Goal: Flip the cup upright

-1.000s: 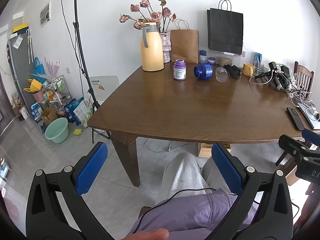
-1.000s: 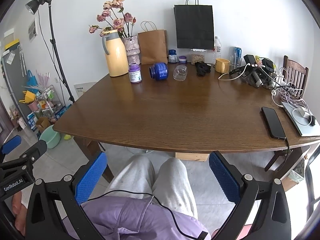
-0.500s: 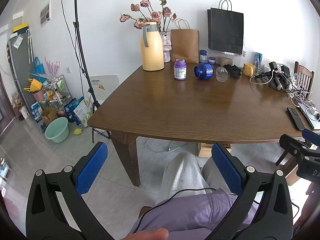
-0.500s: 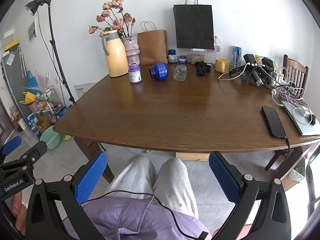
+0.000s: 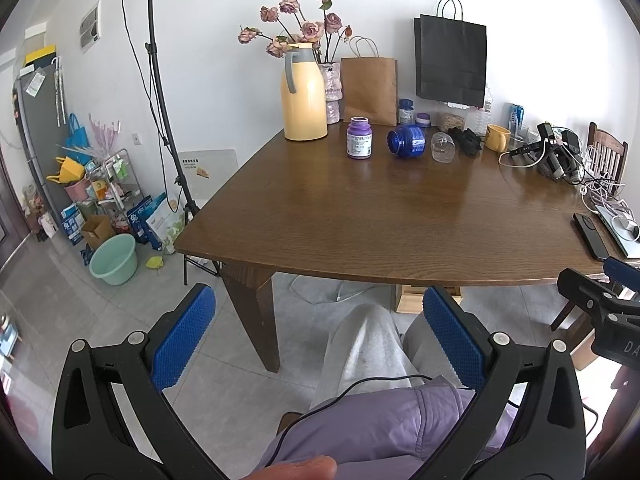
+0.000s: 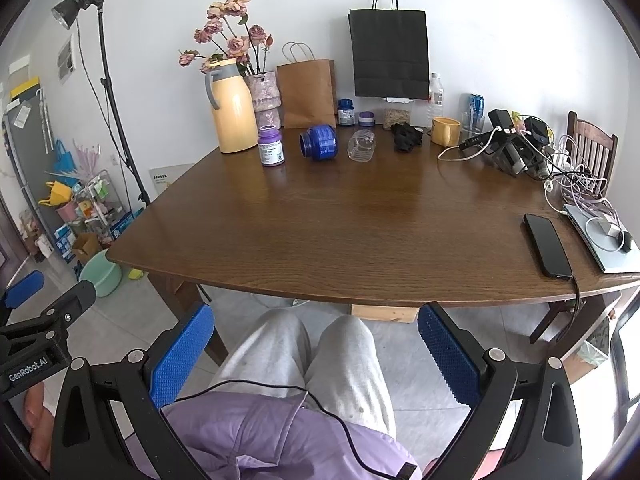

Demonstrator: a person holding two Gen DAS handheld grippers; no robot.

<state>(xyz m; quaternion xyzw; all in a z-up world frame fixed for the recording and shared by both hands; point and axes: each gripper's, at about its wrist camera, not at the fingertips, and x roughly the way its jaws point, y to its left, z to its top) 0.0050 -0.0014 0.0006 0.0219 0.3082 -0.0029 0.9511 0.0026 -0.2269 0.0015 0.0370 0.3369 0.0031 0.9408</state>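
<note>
Room: white wall, light stand in the left corner, wooden table (image 6: 340, 220) in front of a seated person; near half of the table bare, probably kept so as working space.
Left gripper (image 5: 318, 340): blue pads wide apart, nothing between them, held low over the lap short of the table edge. Reads as a rest pose, not a reach.
Back row, left end: yellow thermos (image 6: 232, 108) upright against the wall, flower vase (image 6: 264, 92) just behind it. Parked, not in play.
Purple bottle (image 6: 271, 146): upright, cap on, just left of the jar.
Blue jar (image 6: 319, 143): on its side, mouth facing left toward the bottle. Could be counted as a tipped container, though it looks like a jar.
Cup (image 6: 362, 145): clear ribbed plastic, lying on its side near the far edge, just right of the blue jar and apart from it. My guess is this is the target.
Right of cup: black cloth lump (image 6: 406, 136), then yellow mug (image 6: 446, 130) upright.
Far right: charger tangle, phone (image 6: 547, 246) near the front edge.
Right gripper (image 6: 316, 344): pads wide apart, empty, also low over the lap, well apart from the cup.
Status: flip not started; long reach across the table needed.
Risk: clear round cup may roll toward the jar when nudged.
</note>
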